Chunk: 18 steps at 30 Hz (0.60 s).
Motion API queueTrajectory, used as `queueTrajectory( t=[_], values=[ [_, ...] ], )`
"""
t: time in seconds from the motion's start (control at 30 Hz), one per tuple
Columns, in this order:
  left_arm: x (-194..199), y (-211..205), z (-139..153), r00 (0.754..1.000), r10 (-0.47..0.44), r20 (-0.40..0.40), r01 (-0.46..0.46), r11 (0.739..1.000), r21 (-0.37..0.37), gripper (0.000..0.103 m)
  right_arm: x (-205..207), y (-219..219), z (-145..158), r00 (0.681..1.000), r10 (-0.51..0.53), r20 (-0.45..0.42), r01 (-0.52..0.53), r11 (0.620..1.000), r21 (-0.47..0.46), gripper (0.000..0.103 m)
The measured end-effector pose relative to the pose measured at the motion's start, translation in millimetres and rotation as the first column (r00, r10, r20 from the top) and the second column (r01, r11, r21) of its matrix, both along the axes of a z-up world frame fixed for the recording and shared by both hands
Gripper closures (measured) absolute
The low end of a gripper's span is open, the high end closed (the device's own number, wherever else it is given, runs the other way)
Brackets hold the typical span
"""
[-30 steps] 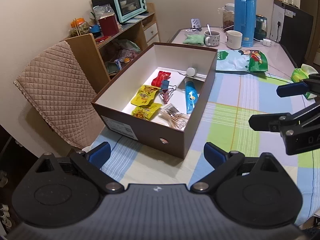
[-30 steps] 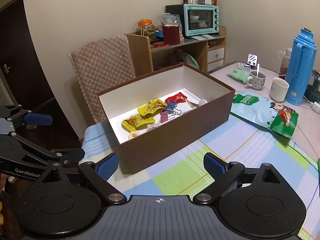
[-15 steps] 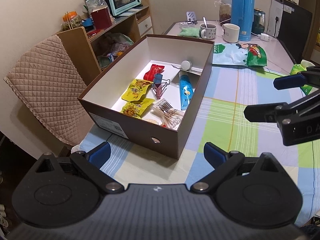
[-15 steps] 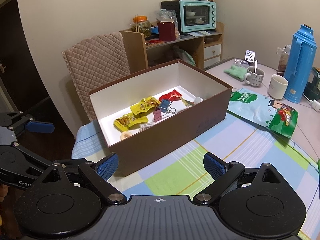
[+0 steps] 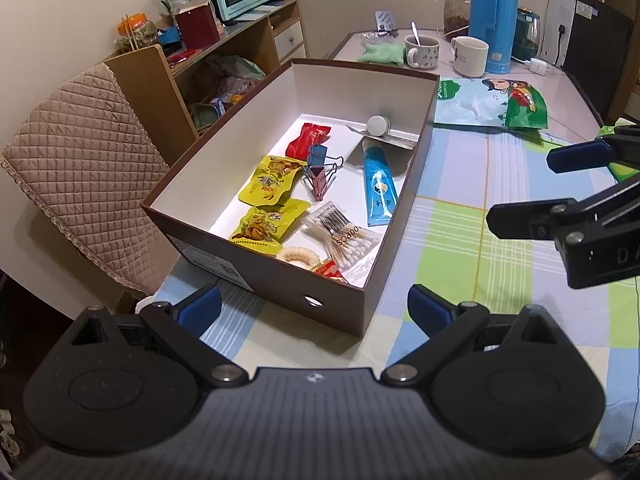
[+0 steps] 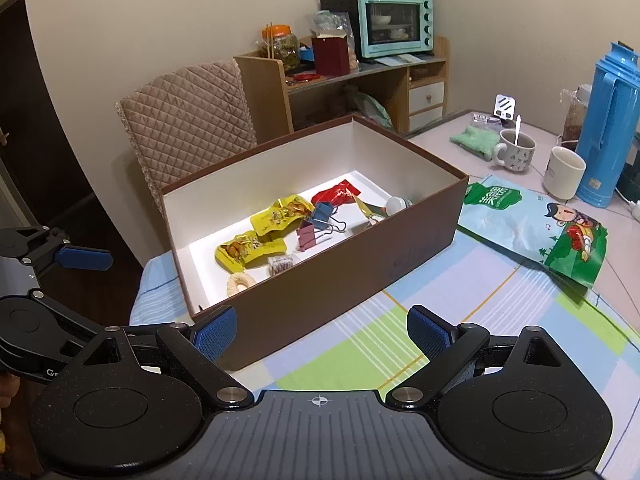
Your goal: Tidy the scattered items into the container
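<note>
A brown box (image 5: 276, 276) (image 6: 360, 272) with a white inside stands on the checked tablecloth. In it lie two yellow snack packs (image 5: 272, 180), a red packet (image 5: 310, 140), binder clips (image 5: 320, 172), a blue tube (image 5: 378, 188), cotton swabs (image 5: 344, 240) and a white round cap (image 5: 378, 124). My left gripper (image 5: 314, 308) hovers open just before the box's near end, nothing between its fingers. My right gripper (image 6: 322, 332) is open and empty at the box's long side; it also shows at the right edge of the left wrist view (image 5: 560, 188).
A green-and-white snack bag (image 5: 492, 100) (image 6: 532, 224) lies on the table beyond the box. Two mugs (image 5: 422, 50), a blue thermos (image 5: 494, 12) and a green cloth (image 5: 380, 56) stand at the far end. A quilted chair (image 5: 80, 152) and a shelf with a teal oven (image 6: 394, 24) are alongside.
Both grippers have risen and tilted down over the box, so more of its inside shows. Both stay open and empty; nothing in the box has moved.
</note>
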<state>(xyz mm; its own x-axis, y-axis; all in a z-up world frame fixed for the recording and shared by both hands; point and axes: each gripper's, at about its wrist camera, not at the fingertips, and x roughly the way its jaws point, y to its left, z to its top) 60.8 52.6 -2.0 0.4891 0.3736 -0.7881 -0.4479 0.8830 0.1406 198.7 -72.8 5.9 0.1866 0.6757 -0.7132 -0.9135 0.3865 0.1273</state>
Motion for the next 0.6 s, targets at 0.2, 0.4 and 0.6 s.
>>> queueTrajectory(
  t=[0.2, 0.4, 0.6],
  values=[
    [2.5, 4.0, -3.0, 1.0, 0.006, -0.004, -0.006, 1.0, -0.005, 0.005, 6.8, 5.7, -6.1, 1.0, 0.0, -0.017, 0.0, 1.0, -0.013, 0.009],
    [2.0, 5.5, -3.4, 1.0, 0.009, 0.0, -0.009, 1.0, -0.003, 0.005, 8.4, 8.0, -8.8, 1.0, -0.003, -0.024, 0.002, 1.0, -0.021, 0.009],
    [-0.2, 4.4, -0.8, 1.0, 0.012, 0.013, -0.012, 1.0, 0.015, 0.005, 3.5, 6.2, -8.5, 1.0, 0.0, -0.024, -0.001, 1.0, -0.02, 0.009]
  ],
)
